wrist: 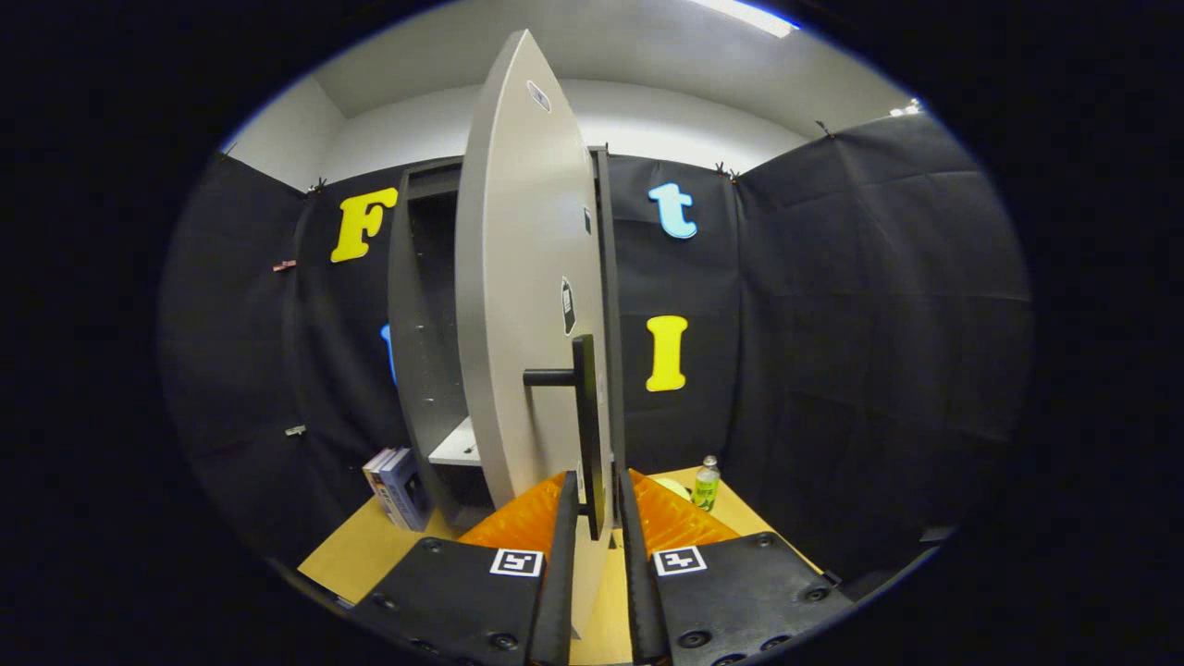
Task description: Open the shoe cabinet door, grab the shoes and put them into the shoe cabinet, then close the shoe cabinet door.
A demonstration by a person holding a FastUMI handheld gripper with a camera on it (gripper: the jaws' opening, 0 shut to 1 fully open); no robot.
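The shoe cabinet [421,351] stands just ahead of the fingers and a little to their left, its dark interior exposed, with a pale shelf [458,446] visible low inside. Its door [518,305] is swung out toward the camera and is seen almost edge-on, rising straight up from between the fingers. A dark bar handle [585,421] runs vertically along the door's near edge, joined to the door face by a short horizontal stub.

The gripper [597,504] has its fingers [562,546] drawn close together, with a narrow gap between them. The lower end of the handle and the door's edge sit in that gap. The fingers appear to flank the handle closely on both sides, but whether both actually press on it cannot be told from this angle.

Left of the fingers, beside the cabinet's base, a few books [396,487] lean on the wooden tabletop [356,555]. Just beyond the fingers to the right, a small bottle [706,483] with a green label stands on the same surface, near the black cloth wall. A pale rounded thing beside the bottle is mostly hidden by the right finger.
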